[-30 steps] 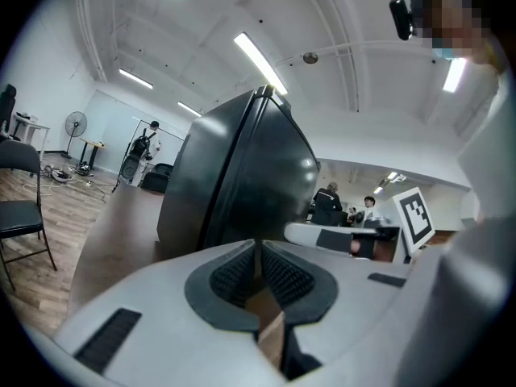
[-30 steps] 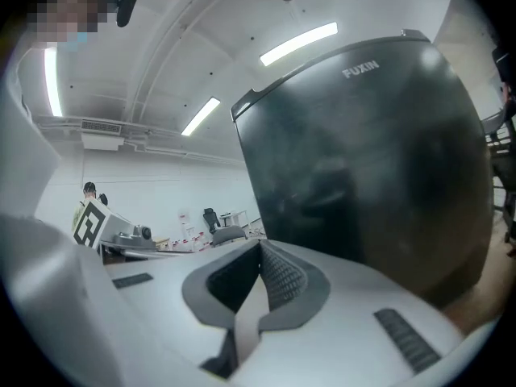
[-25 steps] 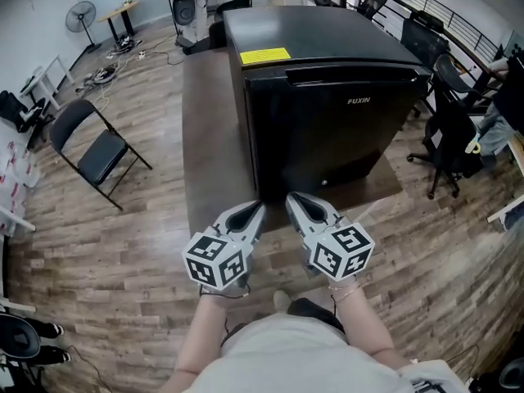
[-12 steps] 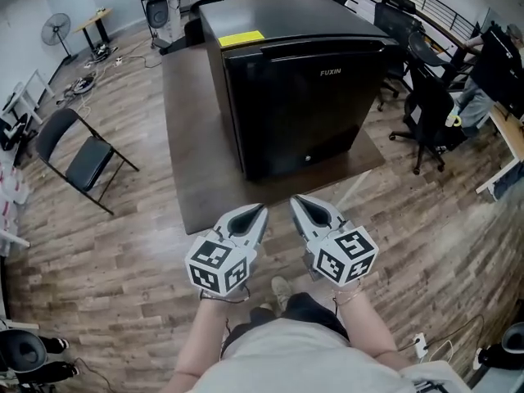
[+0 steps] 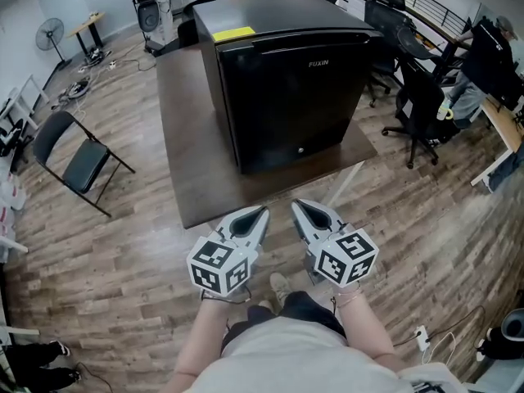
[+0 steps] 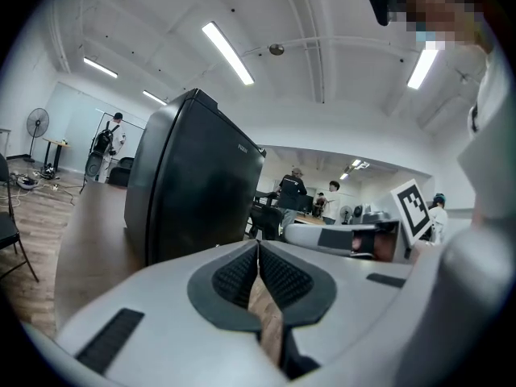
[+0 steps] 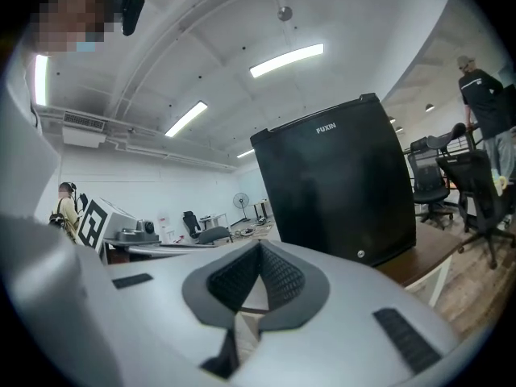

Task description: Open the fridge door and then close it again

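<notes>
Head view: black fridge (image 5: 282, 80) closed, yellow sticker (image 5: 233, 33) on top, stands on brown table (image 5: 184, 142). Left gripper (image 5: 263, 210), right gripper (image 5: 295, 205): jaws together, empty, apart from fridge.

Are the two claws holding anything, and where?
Nothing is held. The left gripper and right gripper are both shut and empty, short of the closed fridge.

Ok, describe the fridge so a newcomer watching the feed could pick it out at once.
Find the dark brown table in the middle of the wood floor. The fridge is the black box standing on it, door shut. Unlike the chairs around it, it bears a yellow label on top and white lettering on the door.
</notes>
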Action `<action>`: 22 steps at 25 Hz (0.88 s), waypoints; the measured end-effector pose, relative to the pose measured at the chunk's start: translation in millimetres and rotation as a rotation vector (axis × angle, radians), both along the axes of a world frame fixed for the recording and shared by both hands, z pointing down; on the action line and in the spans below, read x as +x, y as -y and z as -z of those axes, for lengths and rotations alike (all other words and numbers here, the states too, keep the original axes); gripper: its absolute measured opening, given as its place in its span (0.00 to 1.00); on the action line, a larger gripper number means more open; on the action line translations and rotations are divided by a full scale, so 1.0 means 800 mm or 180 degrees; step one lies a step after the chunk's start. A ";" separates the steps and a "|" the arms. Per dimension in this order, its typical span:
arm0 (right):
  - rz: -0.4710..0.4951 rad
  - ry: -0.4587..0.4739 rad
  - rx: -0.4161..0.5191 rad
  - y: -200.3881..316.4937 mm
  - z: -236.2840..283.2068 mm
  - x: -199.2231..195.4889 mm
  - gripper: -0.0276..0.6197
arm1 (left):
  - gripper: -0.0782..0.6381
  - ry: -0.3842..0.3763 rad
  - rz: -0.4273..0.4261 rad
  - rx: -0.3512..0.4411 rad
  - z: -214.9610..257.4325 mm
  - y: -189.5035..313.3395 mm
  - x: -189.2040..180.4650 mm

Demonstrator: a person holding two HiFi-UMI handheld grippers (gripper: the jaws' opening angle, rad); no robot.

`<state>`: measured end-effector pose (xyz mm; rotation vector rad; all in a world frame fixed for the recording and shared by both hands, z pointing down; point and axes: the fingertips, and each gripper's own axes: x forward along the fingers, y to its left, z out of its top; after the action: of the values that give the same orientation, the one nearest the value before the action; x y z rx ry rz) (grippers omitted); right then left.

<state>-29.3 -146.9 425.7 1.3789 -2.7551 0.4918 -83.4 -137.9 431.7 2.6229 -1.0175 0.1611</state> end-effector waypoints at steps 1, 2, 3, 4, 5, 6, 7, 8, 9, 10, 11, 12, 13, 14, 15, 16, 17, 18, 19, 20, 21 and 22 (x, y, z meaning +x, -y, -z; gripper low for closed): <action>-0.0009 0.0002 -0.0004 -0.002 0.000 0.000 0.04 | 0.12 0.0005 -0.0005 -0.0002 0.001 -0.002 0.000; -0.0020 -0.0010 -0.0001 -0.003 0.000 0.000 0.04 | 0.12 0.0017 -0.0006 0.0000 0.001 -0.003 -0.001; -0.0036 -0.0029 0.0004 -0.004 0.000 0.001 0.04 | 0.12 0.0030 -0.0006 0.0007 0.001 -0.003 -0.001; -0.0058 -0.0055 0.0009 -0.004 -0.001 0.002 0.04 | 0.12 0.0044 -0.0007 0.0014 0.000 -0.004 -0.001; -0.0082 -0.0086 0.0013 -0.005 -0.002 0.003 0.04 | 0.12 0.0057 -0.0009 0.0018 0.000 -0.004 0.000; -0.0103 -0.0118 0.0011 -0.005 -0.003 0.004 0.04 | 0.12 0.0069 -0.0010 0.0019 -0.001 -0.005 0.001; -0.0116 -0.0146 0.0006 -0.005 -0.004 0.005 0.04 | 0.12 0.0077 -0.0008 0.0017 -0.002 -0.006 0.001; -0.0119 -0.0170 0.0002 -0.005 -0.004 0.005 0.04 | 0.12 0.0078 -0.0005 0.0010 -0.002 -0.006 0.002; -0.0112 -0.0189 0.0003 -0.005 -0.003 0.004 0.04 | 0.12 0.0076 -0.0003 0.0002 -0.002 -0.006 0.002; -0.0101 -0.0202 0.0008 -0.005 -0.002 0.002 0.04 | 0.12 0.0073 -0.0002 -0.0007 -0.002 -0.005 0.002; -0.0087 -0.0207 0.0013 -0.005 -0.001 0.000 0.04 | 0.12 0.0073 -0.0003 -0.0014 -0.002 -0.005 0.002; -0.0073 -0.0207 0.0018 -0.005 0.000 -0.003 0.04 | 0.12 0.0075 -0.0006 -0.0020 -0.002 -0.005 0.002; -0.0061 -0.0203 0.0022 -0.005 0.000 -0.005 0.04 | 0.12 0.0079 -0.0009 -0.0026 -0.002 -0.005 0.002; -0.0051 -0.0199 0.0028 -0.006 0.001 -0.006 0.04 | 0.12 0.0086 -0.0012 -0.0034 -0.002 -0.004 0.002; -0.0045 -0.0196 0.0035 -0.006 0.002 -0.006 0.04 | 0.12 0.0098 -0.0015 -0.0041 -0.003 -0.004 0.002; -0.0041 -0.0194 0.0041 -0.006 0.003 -0.006 0.04 | 0.12 0.0116 -0.0017 -0.0048 -0.004 -0.003 0.002; -0.0040 -0.0192 0.0043 -0.005 0.004 -0.006 0.04 | 0.12 0.0135 -0.0018 -0.0054 -0.006 -0.003 0.003; -0.0040 -0.0189 0.0041 -0.005 0.004 -0.004 0.04 | 0.12 0.0149 -0.0018 -0.0060 -0.007 -0.002 0.004; -0.0041 -0.0186 0.0037 -0.005 0.003 -0.003 0.04 | 0.12 0.0155 -0.0019 -0.0066 -0.008 -0.002 0.005; -0.0040 -0.0180 0.0033 -0.005 0.002 -0.001 0.04 | 0.12 0.0155 -0.0021 -0.0070 -0.009 -0.002 0.007; -0.0036 -0.0173 0.0029 -0.005 0.002 0.000 0.04 | 0.12 0.0154 -0.0025 -0.0072 -0.010 -0.002 0.008; -0.0027 -0.0167 0.0028 -0.005 0.002 0.000 0.04 | 0.12 0.0152 -0.0029 -0.0072 -0.010 -0.002 0.008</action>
<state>-29.6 -143.1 424.4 1.3854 -2.7144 0.4377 -76.8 -136.3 439.5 2.6151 -1.0134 0.2371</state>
